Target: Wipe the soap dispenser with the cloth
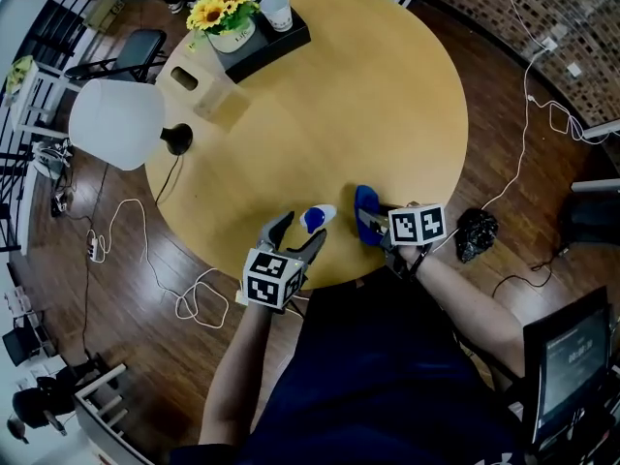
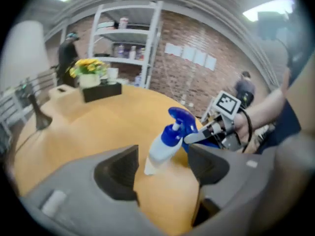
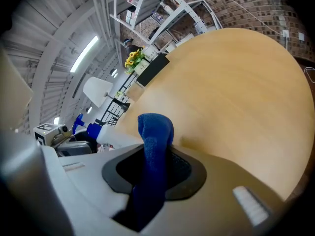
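The soap dispenser [image 1: 317,218], a white bottle with a blue pump, is tilted over near the round table's front edge, pump end toward the right. My left gripper [image 1: 296,236] is open around it; in the left gripper view the bottle [image 2: 161,149] stands between the dark pads [image 2: 118,173], touched by neither. My right gripper [image 1: 376,225] is shut on the blue cloth [image 1: 366,209], just right of the dispenser. The cloth [image 3: 155,146] sticks up between the jaws in the right gripper view, where the dispenser [image 3: 91,132] also shows at the left.
Far across the wooden table [image 1: 368,95] sit a black tray [image 1: 266,42] with sunflowers [image 1: 223,10] and a white cup [image 1: 277,11], and a wooden box [image 1: 199,83]. A white lamp [image 1: 116,122] stands at the left edge. Cables [image 1: 145,260] and a black bag [image 1: 477,232] lie on the floor.
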Available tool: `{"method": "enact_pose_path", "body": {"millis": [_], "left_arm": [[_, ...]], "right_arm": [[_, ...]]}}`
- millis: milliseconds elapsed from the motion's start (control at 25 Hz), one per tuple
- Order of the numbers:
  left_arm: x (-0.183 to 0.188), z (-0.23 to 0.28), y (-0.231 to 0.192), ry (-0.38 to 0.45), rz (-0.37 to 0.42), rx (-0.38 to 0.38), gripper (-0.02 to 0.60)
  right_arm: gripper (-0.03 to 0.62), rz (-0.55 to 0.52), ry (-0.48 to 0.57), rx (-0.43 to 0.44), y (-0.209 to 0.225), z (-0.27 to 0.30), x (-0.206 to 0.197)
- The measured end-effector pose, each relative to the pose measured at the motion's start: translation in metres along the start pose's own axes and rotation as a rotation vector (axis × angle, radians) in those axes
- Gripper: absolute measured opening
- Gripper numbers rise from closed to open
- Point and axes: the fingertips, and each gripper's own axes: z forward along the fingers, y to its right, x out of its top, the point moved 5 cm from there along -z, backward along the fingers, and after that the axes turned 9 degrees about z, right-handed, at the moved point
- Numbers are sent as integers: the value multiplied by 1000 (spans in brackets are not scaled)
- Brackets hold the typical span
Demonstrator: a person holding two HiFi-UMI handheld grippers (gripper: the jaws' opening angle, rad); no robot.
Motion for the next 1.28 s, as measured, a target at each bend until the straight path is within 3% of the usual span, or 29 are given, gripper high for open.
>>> {"method": "enact_pose_path", "body": {"millis": [40,120,280,360,560,600,760,840,920,1000,1120,1280], "left_arm": [[-6,-1,4,-15,-94,43,313],[-9,2,14,-25,-208,107,302],[5,6,18,46,-331,161,289],[12,2,12,66,-340,202,290],[28,4,14,42,-247,300,299],[29,7,14,32,-213,325,325],[27,15,9,15,-9,423,314],[32,17,13,21,122,444,259],[34,18,16,38,172,453,208],[31,15,12,78,96,450,147],[31,9,4,170,-82,400,143],[26,-9,-27,315,-390,339,141]], "right_arm": [[98,-1,1,0,-1,0,0],[98,-15,2,4,-5,1,1],[98,-108,-34,59,-23,10,0],[98,-124,-57,102,-32,16,-3],[98,-115,-89,151,-45,26,-12],[98,-111,-97,158,-46,27,-15],[98,-104,-105,159,-45,26,-20],[98,-93,-95,152,-41,25,-18],[98,-82,-91,151,-39,24,-17],[98,-74,-85,152,-37,22,-16],[100,-70,-73,141,-34,19,-14],[98,-68,-42,140,-37,15,-6]]}}
